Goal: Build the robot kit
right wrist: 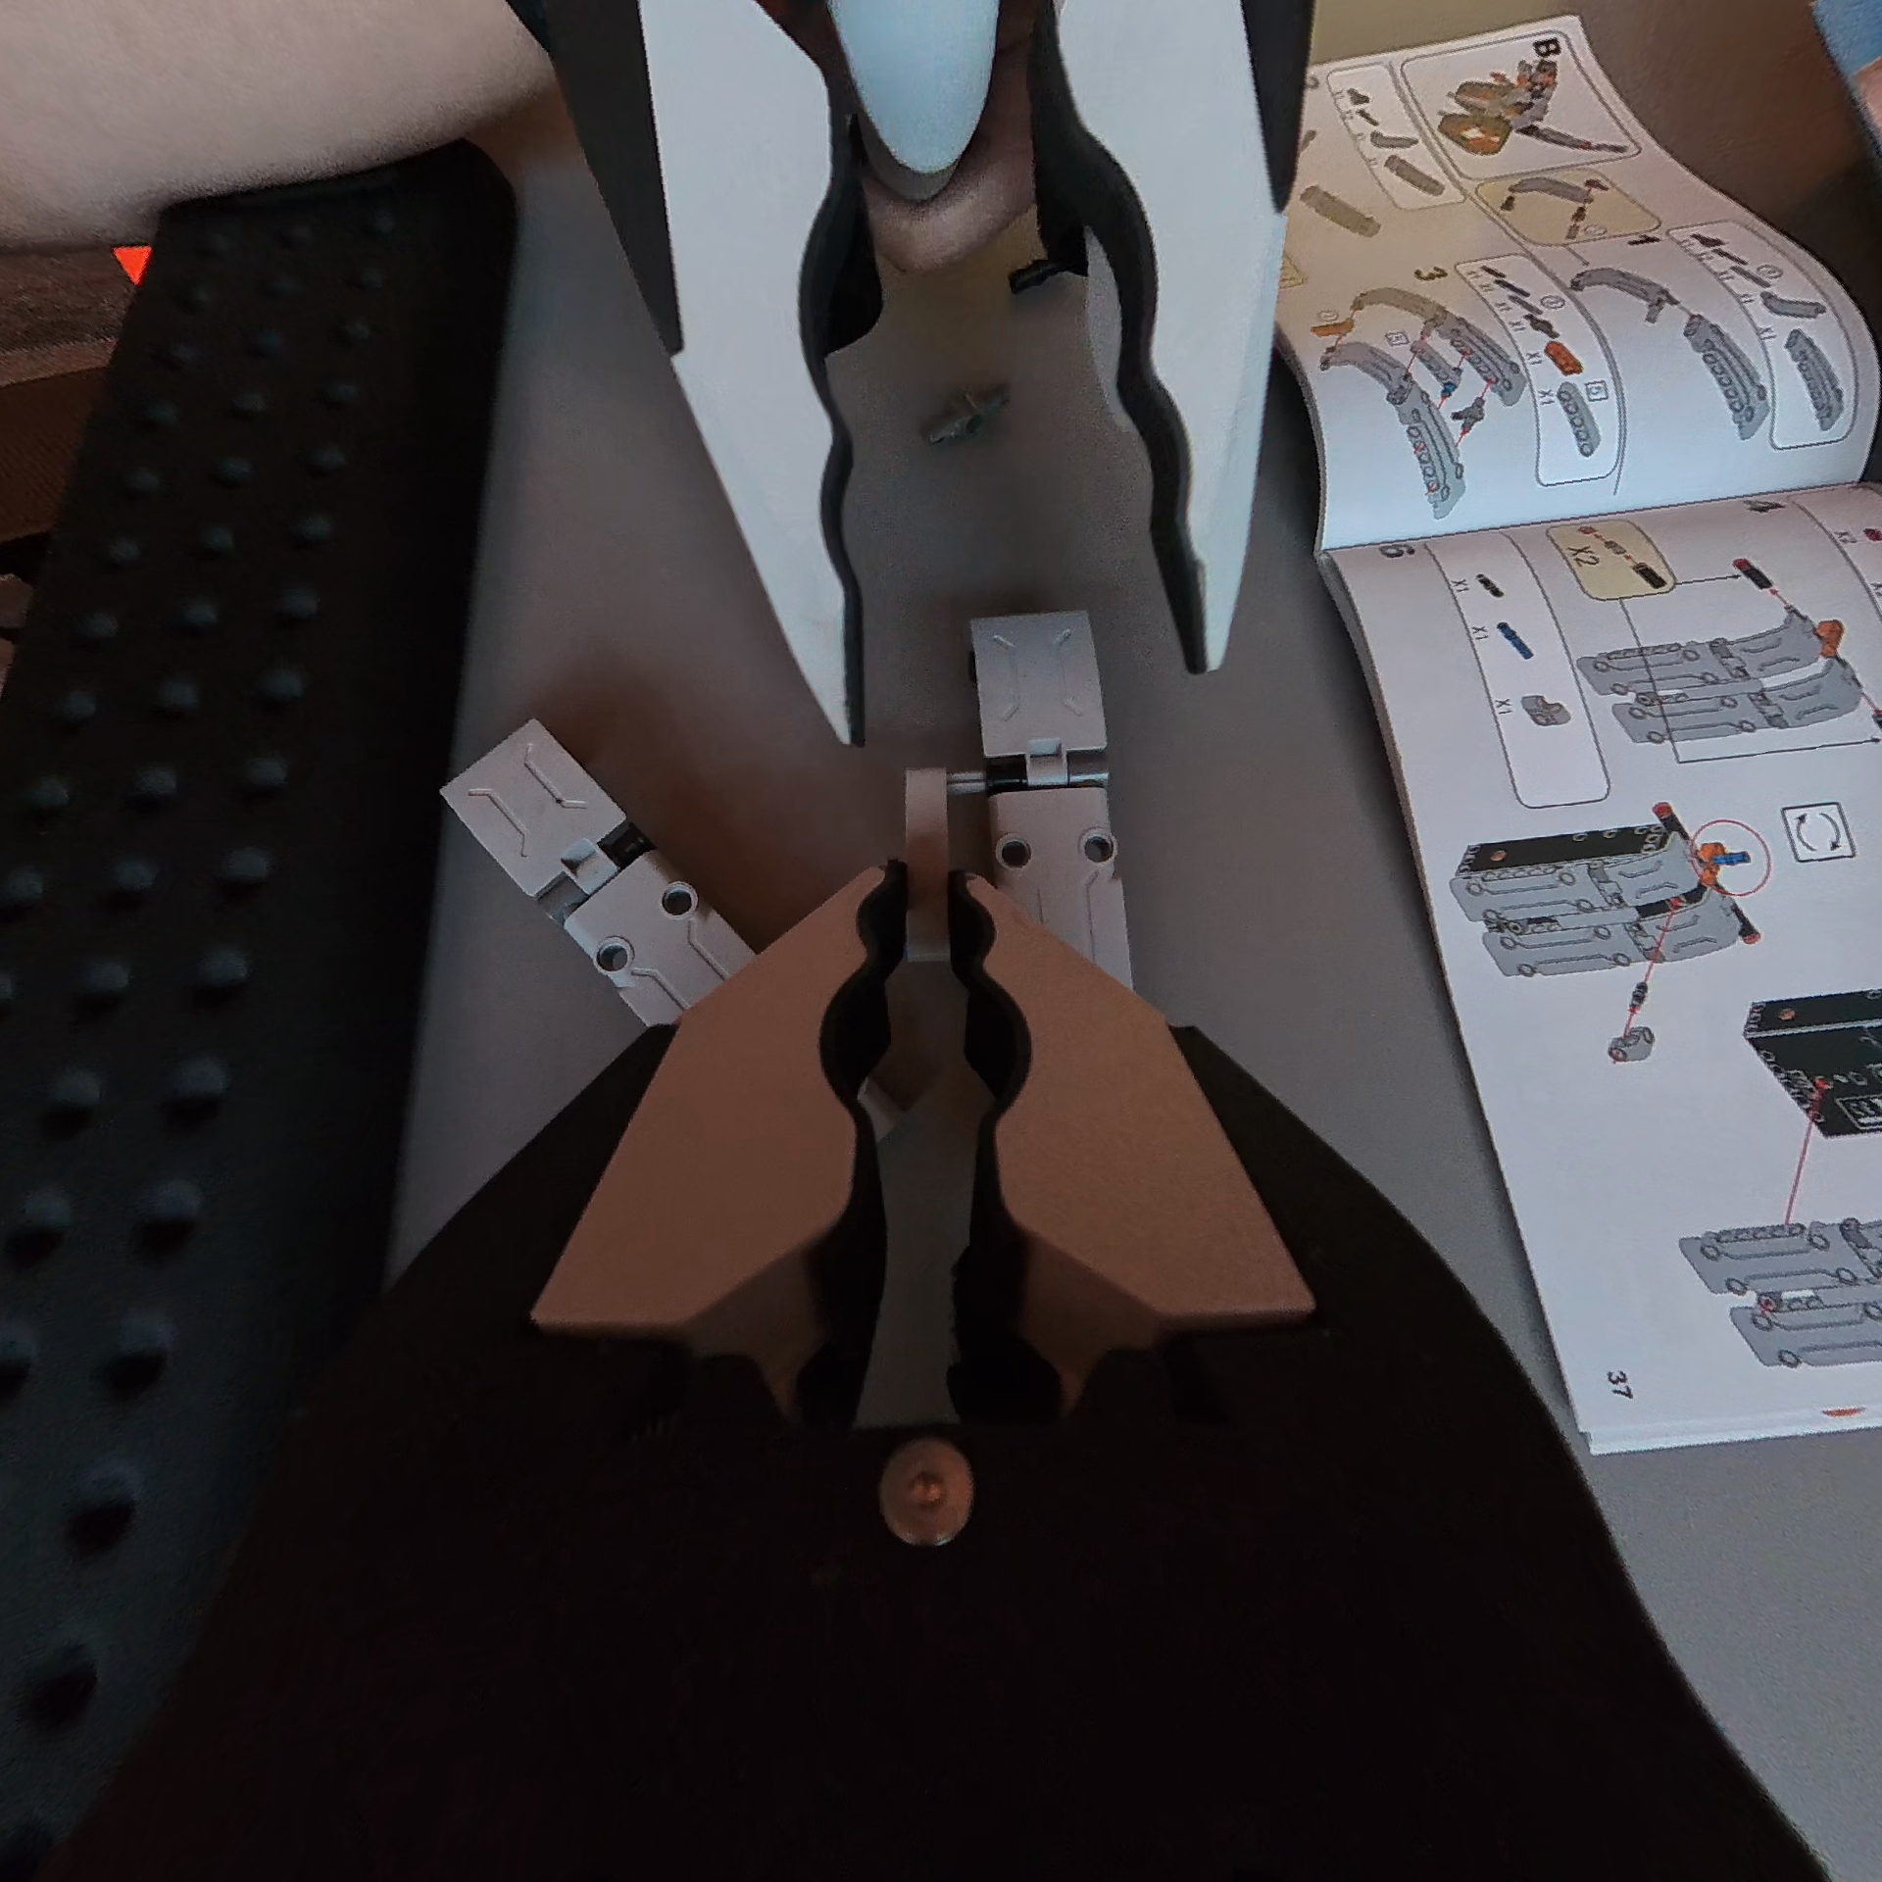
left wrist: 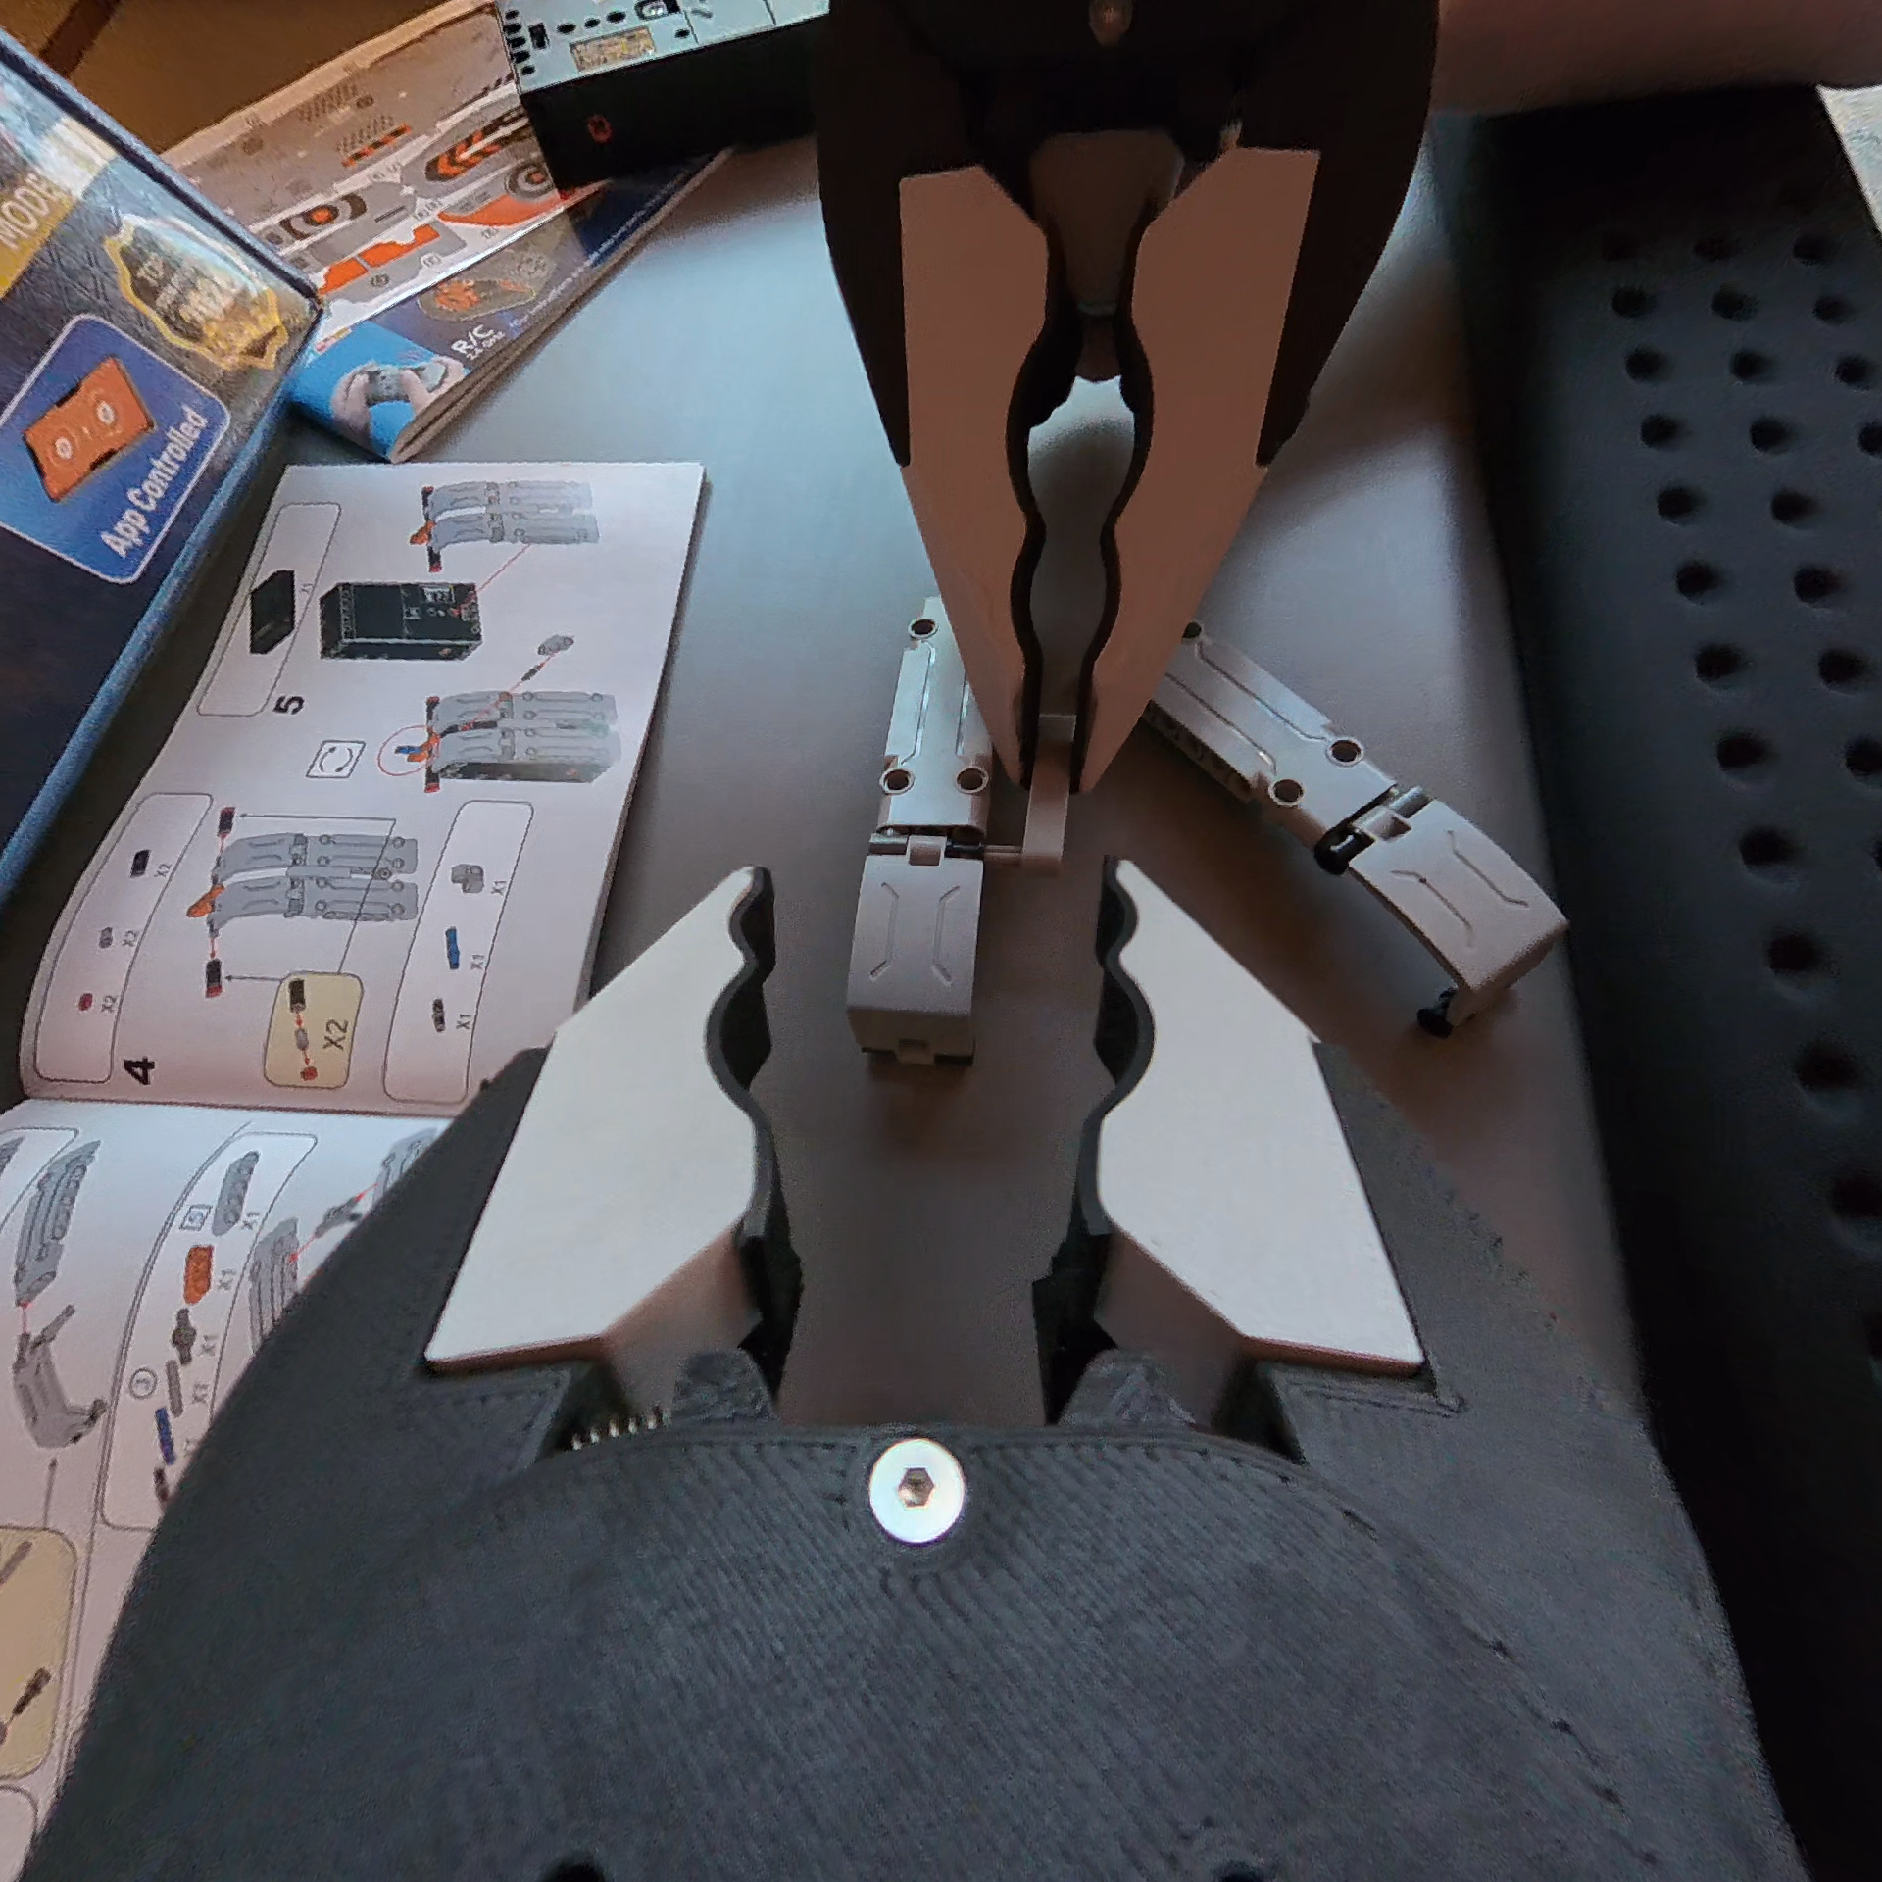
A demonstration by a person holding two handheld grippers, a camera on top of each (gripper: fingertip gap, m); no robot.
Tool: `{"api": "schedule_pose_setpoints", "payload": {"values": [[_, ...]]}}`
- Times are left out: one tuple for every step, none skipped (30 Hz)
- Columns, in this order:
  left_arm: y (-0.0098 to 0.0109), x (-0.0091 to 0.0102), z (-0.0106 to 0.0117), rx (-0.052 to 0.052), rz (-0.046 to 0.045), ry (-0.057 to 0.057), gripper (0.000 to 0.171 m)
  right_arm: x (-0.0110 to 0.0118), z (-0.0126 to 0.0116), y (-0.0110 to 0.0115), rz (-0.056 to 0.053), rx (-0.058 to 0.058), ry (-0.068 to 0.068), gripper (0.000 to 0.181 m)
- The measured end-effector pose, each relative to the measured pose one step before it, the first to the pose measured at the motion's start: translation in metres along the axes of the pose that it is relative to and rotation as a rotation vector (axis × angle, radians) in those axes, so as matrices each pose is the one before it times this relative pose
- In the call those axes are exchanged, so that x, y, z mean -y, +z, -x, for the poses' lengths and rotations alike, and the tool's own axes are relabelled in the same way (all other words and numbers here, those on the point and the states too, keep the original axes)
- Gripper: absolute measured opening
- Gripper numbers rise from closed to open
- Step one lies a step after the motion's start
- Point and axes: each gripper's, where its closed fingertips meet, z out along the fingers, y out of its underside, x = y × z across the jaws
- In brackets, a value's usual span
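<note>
Right gripper (right wrist: 927,891) clamps grey lever (right wrist: 925,825) at hinged grey assembly (right wrist: 1054,876) pin; left gripper (left wrist: 935,881) hovers open, just beside.

- Right tongs (right wrist: 927,891) are pinching a small grey flat piece (right wrist: 925,866) edge-up, its far end meeting a thin pin on the hinge of a grey jointed assembly (right wrist: 1049,805).
- That assembly is lying flat on the counter (left wrist: 754,509).
- A second grey jointed assembly (left wrist: 1354,815) is lying just beside it, angled away.
- Left tongs (left wrist: 937,896) are hovering spread apart, near the first assembly's end.
</note>
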Motion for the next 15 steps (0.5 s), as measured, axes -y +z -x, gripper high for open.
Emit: {"api": "schedule_pose_setpoints", "payload": {"values": [[0.00248, 0.00175, -0.00047, 0.0004, 0.00319, 0.0061, 0.063, -0.00013, -0.00033, -0.00016, 0.0, -0.0013, -0.0017, 0.007], [0.00392, 0.00022, -0.00042, 0.0028, 0.0118, 0.0119, 0.063, -0.00008, -0.00028, -0.00009, 0.0001, -0.0012, -0.0014, 0.007], [0.00474, -0.00092, -0.00001, 0.0069, 0.01673, 0.0137, 0.062, -0.00001, -0.00006, 0.00005, -0.0008, 0.0005, 0.0, 0.007], [0.00505, -0.00163, -0.00037, 0.0035, 0.01722, 0.0122, 0.061, 0.00006, -0.00001, -0.00006, -0.0013, 0.0, 0.0002, 0.007], [0.00494, -0.00253, -0.00207, -0.0081, 0.0189, 0.0092, 0.055, 0.00002, -0.00012, -0.00003, -0.0021, -0.0014, 0.0003, 0.007], [0.00429, -0.00306, -0.0013, -0.0036, 0.01909, 0.005, 0.046, -0.00005, -0.00082, -0.00011, -0.0021, -0.0056, -0.0011, 0.007], [0.00253, -0.00036, 0.00028, 0.0029, -0.00202, -0.002, 0.045, -0.00051, -0.00039, -0.00034, -0.0007, -0.0031, -0.0064, 0.007], [0.00083, 0.00053, 0.00046, -0.0003, -0.01148, -0.0087, 0.044, -0.00076, -0.00061, -0.00167, -0.0002, -0.0065, -0.0139, 0.007], [0.00001, 0.00018, 0.00028, -0.0023, -0.00986, -0.0123, 0.044, -0.0014, -0.00124, -0.00353, 0.0038, -0.0099, -0.0239, 0.009], [-0.00066, -0.00015, 0.00026, -0.0022, -0.00765, -0.0119, 0.044, -0.0003, -0.00189, -0.00549, -0.0048, -0.0145, -0.0186, 0.013], [-0.00082, -0.00034, -0.00038, -0.0049, -0.00593, -0.0086, 0.044, 0.00082, -0.00161, -0.00656, -0.0185, -0.0128, -0.0116, 0.023], [-0.00085, -0.00032, -0.00046, -0.0039, -0.00584, -0.0059, 0.044, -0.00095, -0.0019, -0.00766, -0.0135, -0.0106, -0.0093, 0.028], [-0.0007, -0.00045, -0.0001, 0.0, -0.00536, -0.0044, 0.044, -0.00279, -0.00244, -0.00813, -0.0084, -0.0113, -0.0049, 0.029], [-0.00051, -0.00031, -0.00008, 0.0003, -0.00491, -0.0032, 0.044, -0.00275, -0.00305, -0.00732, -0.0118, -0.0093, -0.0002, 0.033], [-0.00054, -0.00034, -0.00028, -0.0018, -0.00322, -0.0034, 0.044, -0.00197, -0.00289, -0.00531, -0.015, -0.0028, 0.0076, 0.037]]}}
